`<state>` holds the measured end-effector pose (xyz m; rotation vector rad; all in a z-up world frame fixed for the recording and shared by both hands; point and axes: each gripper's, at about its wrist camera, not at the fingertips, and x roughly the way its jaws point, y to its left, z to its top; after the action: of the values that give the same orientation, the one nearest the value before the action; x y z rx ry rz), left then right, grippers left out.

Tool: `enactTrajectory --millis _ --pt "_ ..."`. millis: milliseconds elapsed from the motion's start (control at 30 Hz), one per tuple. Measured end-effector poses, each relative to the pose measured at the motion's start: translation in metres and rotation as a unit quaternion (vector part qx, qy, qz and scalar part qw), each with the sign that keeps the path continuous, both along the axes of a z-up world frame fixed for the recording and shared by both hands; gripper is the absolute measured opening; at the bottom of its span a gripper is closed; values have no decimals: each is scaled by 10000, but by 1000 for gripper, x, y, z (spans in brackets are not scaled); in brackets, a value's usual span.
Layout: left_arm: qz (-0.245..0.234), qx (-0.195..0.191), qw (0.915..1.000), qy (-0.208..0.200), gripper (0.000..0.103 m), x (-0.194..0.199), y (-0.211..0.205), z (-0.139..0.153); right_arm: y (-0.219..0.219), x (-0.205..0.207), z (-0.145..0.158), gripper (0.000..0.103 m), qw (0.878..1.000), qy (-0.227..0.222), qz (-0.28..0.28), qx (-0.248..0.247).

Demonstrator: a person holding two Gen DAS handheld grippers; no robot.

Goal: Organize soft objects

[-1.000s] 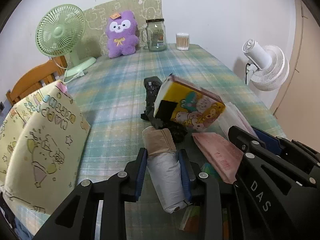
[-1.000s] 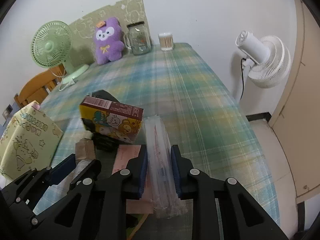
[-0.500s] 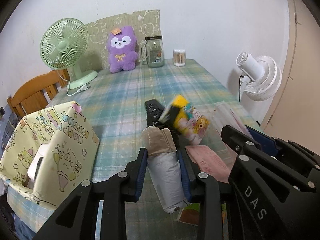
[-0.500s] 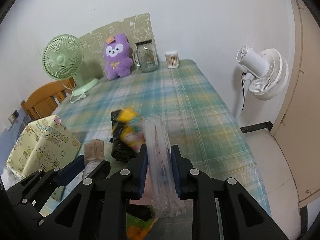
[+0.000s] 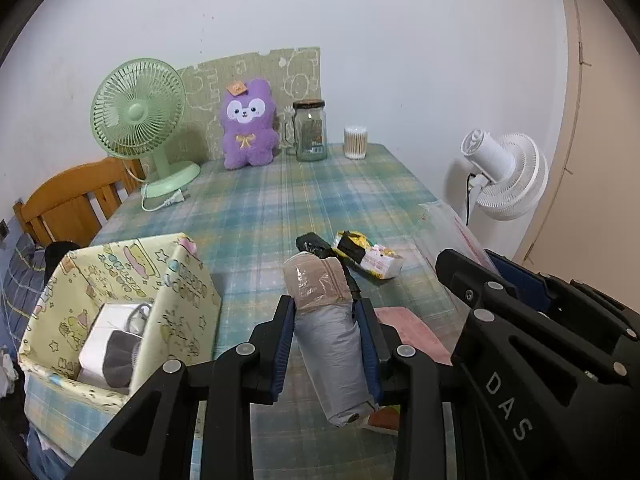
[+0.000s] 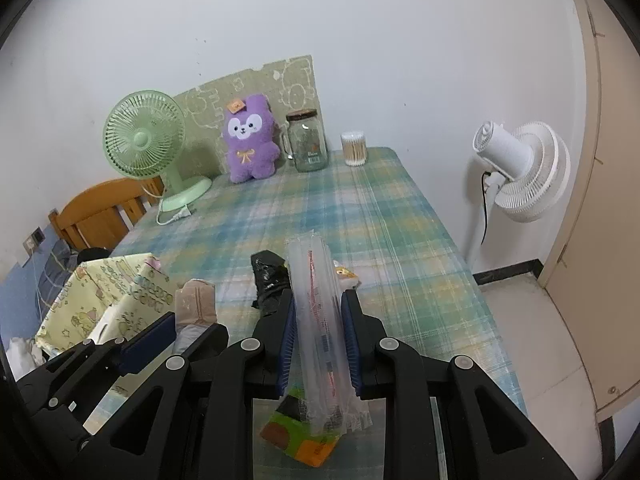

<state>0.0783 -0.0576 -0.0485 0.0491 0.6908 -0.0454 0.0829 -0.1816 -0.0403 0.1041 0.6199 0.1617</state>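
Note:
My left gripper is shut on a grey roll with a tan paper-wrapped end, held above the table. My right gripper is shut on a clear plastic packet of long thin items. The right gripper also shows at the right of the left wrist view. A yellow patterned open box stands at the near left and holds white and grey items. A yellow cartoon-printed pack and a black bundle lie on the plaid tablecloth.
A green desk fan, a purple plush, a glass jar and a cotton swab tub stand at the far edge. A white floor fan is off the right side. A pink packet and a green-orange pack lie near.
Both grippers have risen and pulled back with their loads. The yellow cartoon pack, which stood tilted up, has dropped and now lies flat on the table. The box's inside has come into view.

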Motion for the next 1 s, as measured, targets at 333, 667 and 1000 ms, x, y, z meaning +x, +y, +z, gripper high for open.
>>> enactTrajectory --millis 333,667,1000 --pt "-134 -101 9996 -245 31 -15 17 25 19 -21 27 26 9997 -252 -29 -56" --pt "-220 -137 9988 -414 31 -25 39 47 40 -33 51 26 9989 -452 -55 -112" --pt "-187 -166 9979 -593 31 -31 66 64 67 -38 70 26 9977 -643 126 -179"
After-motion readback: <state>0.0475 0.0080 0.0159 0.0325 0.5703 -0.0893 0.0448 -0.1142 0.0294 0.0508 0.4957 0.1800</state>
